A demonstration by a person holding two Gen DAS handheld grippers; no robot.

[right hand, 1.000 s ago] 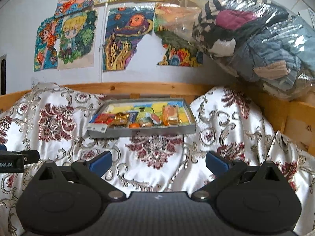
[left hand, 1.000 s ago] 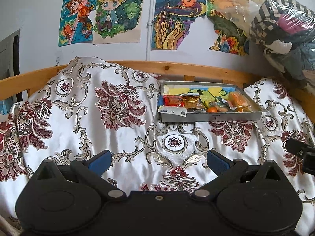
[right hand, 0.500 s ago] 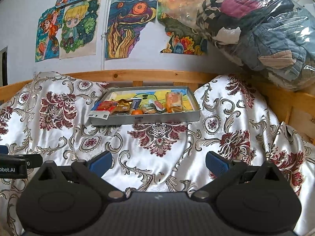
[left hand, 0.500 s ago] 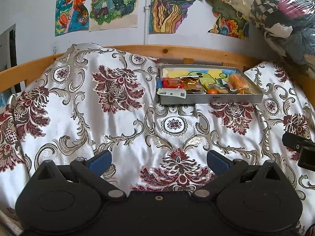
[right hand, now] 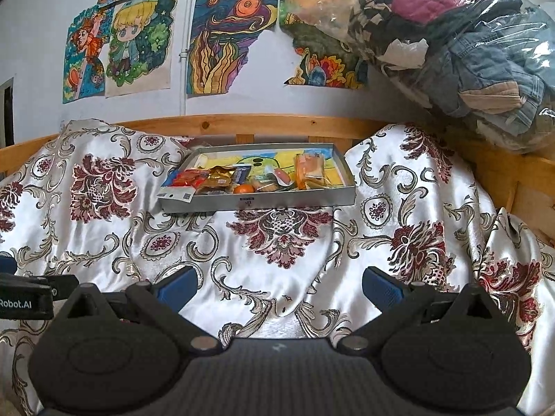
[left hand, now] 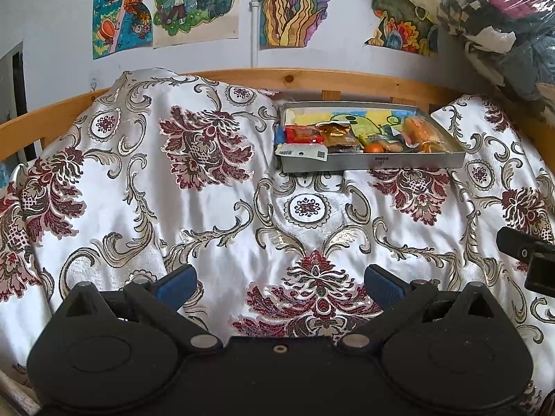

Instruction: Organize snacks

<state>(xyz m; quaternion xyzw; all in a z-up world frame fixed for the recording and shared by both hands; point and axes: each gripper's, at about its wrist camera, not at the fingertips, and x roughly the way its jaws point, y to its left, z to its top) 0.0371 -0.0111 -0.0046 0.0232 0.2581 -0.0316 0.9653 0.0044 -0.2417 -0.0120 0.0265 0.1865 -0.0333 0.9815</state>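
Snacks (left hand: 360, 137), mixed wrappers, lie in shallow grey metal tray (left hand: 371, 163) on floral satin bedspread (left hand: 208, 215) by wooden rail. Left gripper (left hand: 279, 282) and right gripper (right hand: 279, 282): jaws apart, empty, well short of tray.

Bedspread (left hand: 215, 222): glossy white satin, maroon floral medallions, grey-gold scrollwork
Tray (right hand: 298, 197): grey walls, yellow-green-blue cartoon print inside
Snacks (right hand: 222, 178): red, gold, orange wrappers; orange fruit (right hand: 243, 189)
Bed rail (left hand: 312, 78): honey pine
Gripper pads (left hand: 175, 282): blue, on black body
Wall drawings (right hand: 225, 38): bright multicolour
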